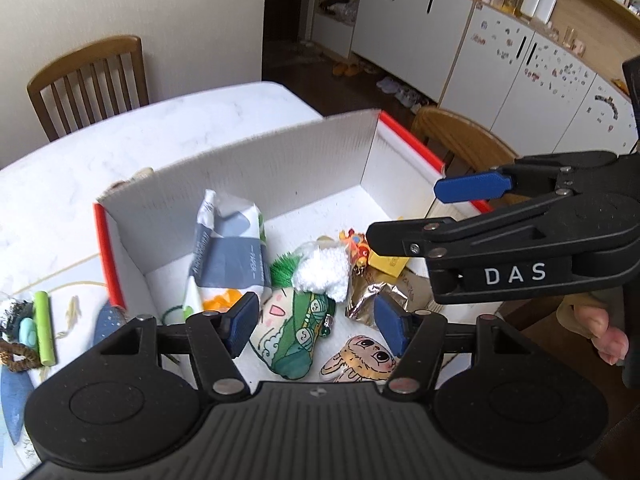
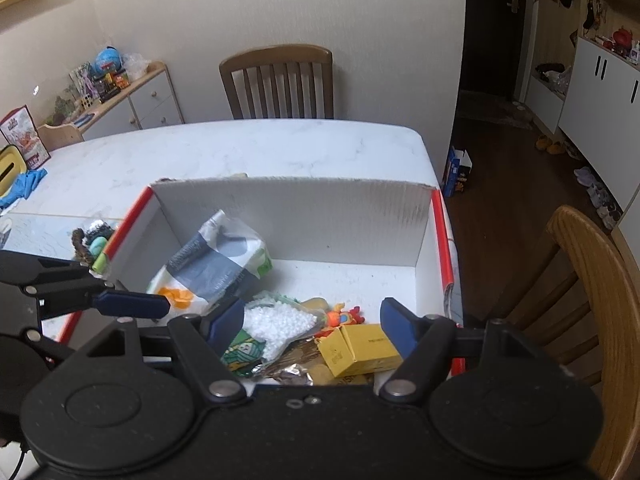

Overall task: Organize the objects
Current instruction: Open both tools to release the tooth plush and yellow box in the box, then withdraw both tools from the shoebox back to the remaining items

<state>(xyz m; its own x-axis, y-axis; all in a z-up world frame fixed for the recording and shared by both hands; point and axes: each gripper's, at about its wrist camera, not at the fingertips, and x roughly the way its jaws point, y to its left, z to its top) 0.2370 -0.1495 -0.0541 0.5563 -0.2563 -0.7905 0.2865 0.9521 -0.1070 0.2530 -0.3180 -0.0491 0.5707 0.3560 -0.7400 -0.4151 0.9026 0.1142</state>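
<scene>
Box, white card with red edges, sits on my counter near its right end, top open. Inside: tissue pack leaning at the left wall, green sock with a white fluffy cuff lying mid-floor, bunny sticker just right of the sock at the near side, crumpled foil beside it, yellow carton toward the right, small orange toy touching the carton's far side. Left tool hangs over the sock, both blue pads apart with nothing between them, not gripping. Right tool hangs over the carton and foil, pads wide apart, also empty; in the left view it comes in from the right above the box, my fingers on its handle. Outside the box on the left of the counter: green stick, a teal bit and a brown ring just beside it, all apart from the box wall. Chair at the far side of the counter, another chair at the right end. White cabinets across the room, shoes on the floor below them.
</scene>
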